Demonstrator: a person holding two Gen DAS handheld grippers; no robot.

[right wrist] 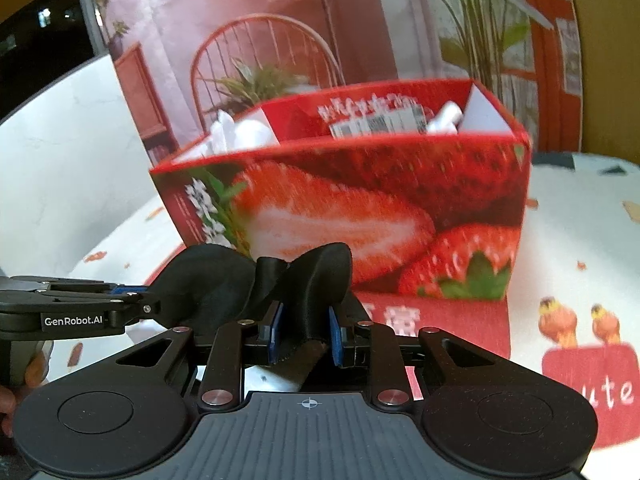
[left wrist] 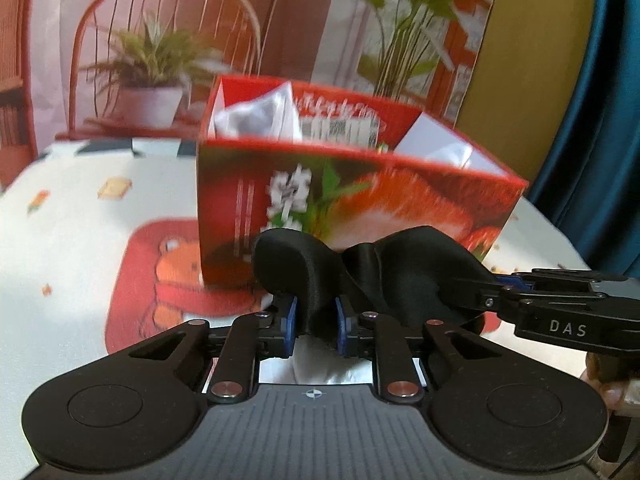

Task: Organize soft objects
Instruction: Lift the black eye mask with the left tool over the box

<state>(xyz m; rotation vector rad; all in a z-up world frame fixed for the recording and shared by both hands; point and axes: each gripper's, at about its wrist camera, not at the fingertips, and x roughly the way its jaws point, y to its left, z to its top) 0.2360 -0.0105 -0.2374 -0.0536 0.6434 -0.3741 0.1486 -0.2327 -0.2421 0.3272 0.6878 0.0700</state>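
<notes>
A black satin eye mask is held between both grippers just above the table. My left gripper is shut on one end of it. My right gripper is shut on the other end. The right gripper also shows at the right edge of the left wrist view, and the left gripper at the left edge of the right wrist view. A red strawberry-print box stands open just behind the mask, with white soft items inside. The box also shows in the right wrist view.
The table has a white cloth with red bear prints. A printed backdrop with a chair and potted plants stands behind the box. A blue curtain hangs at the right.
</notes>
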